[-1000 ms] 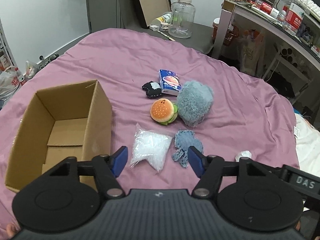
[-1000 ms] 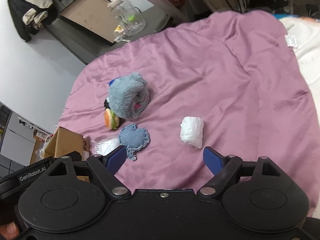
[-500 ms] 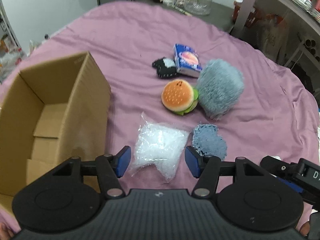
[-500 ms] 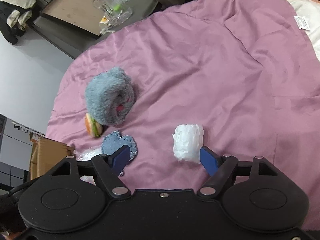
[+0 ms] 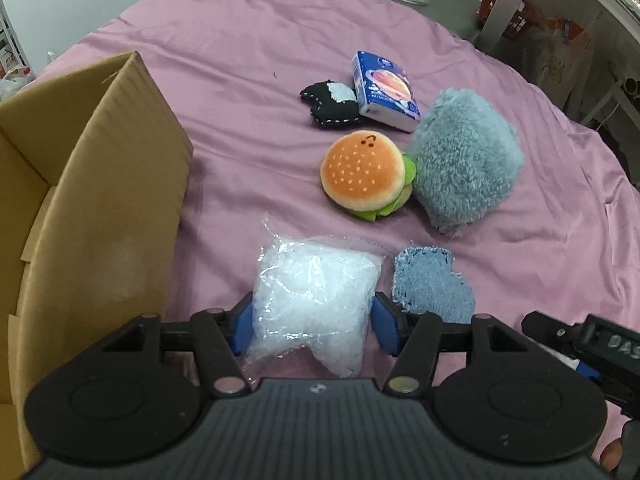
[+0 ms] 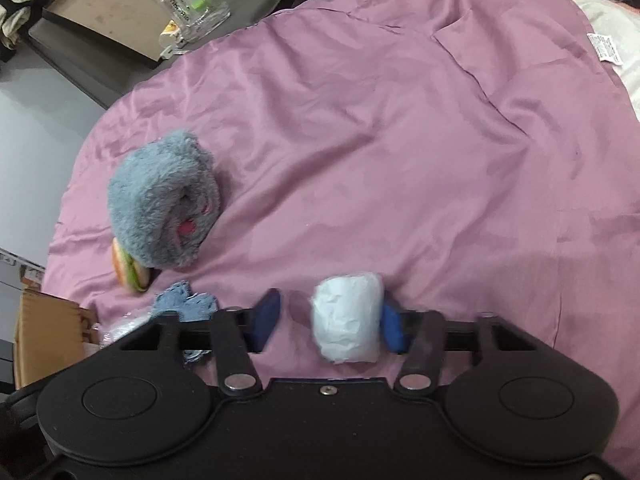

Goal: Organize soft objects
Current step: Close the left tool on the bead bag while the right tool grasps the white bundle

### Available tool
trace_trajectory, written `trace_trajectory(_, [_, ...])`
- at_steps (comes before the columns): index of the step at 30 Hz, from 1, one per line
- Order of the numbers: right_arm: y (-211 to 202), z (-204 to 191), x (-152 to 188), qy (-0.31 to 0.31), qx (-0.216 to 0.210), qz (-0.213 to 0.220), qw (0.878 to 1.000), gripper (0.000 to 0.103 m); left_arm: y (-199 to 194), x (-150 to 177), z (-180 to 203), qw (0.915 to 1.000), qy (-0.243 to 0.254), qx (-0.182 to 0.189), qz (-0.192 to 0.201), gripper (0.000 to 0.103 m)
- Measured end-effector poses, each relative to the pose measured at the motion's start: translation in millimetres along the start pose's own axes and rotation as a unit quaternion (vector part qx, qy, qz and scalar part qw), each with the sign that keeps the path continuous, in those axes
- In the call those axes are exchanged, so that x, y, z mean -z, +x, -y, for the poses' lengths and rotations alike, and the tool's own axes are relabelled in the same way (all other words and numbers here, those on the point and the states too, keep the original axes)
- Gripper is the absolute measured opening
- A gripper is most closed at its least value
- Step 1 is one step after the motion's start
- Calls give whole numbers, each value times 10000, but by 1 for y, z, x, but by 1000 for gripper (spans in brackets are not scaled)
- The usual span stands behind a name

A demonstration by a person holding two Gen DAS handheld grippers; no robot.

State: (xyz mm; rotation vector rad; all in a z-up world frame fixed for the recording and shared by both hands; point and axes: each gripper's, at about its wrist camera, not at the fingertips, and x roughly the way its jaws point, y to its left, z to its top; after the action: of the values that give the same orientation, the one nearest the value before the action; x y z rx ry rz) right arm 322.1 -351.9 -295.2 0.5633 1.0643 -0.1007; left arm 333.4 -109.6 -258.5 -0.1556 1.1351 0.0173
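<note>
On the purple sheet, my left gripper is open with its blue pads on either side of a clear bag of white stuffing. A blue knitted heart, a burger plush, a fluffy grey-blue plush, a black plush and a tissue pack lie beyond. My right gripper is open around a white wrapped roll, which touches the right pad. The grey-blue plush and the burger lie left of it.
An open cardboard box stands at the left, its corner also showing in the right wrist view. A glass jar and a board stand on the floor beyond the bed. A white cloth lies at the right edge.
Both grippers have moved down and forward. The stuffing bag now sits between the left pads, and the white roll between the right pads. The right jaws have narrowed somewhat.
</note>
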Motion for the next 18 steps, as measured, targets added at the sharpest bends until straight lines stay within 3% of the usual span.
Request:
trace_trajectory(2, [-1, 1, 0, 51, -54, 33, 10000, 31, -2, 0, -2, 9999, -69, 68, 31, 48])
trace_trajectory(5, [-4, -1, 1, 7, -40, 85, 10000, 31, -9, 0, -6, 9997, -165, 182, 64, 41])
trace_trajectory(18, [-58, -22, 14, -339, 109, 635, 9973, 31, -69, 12, -24, 9972, -331, 510, 441, 38])
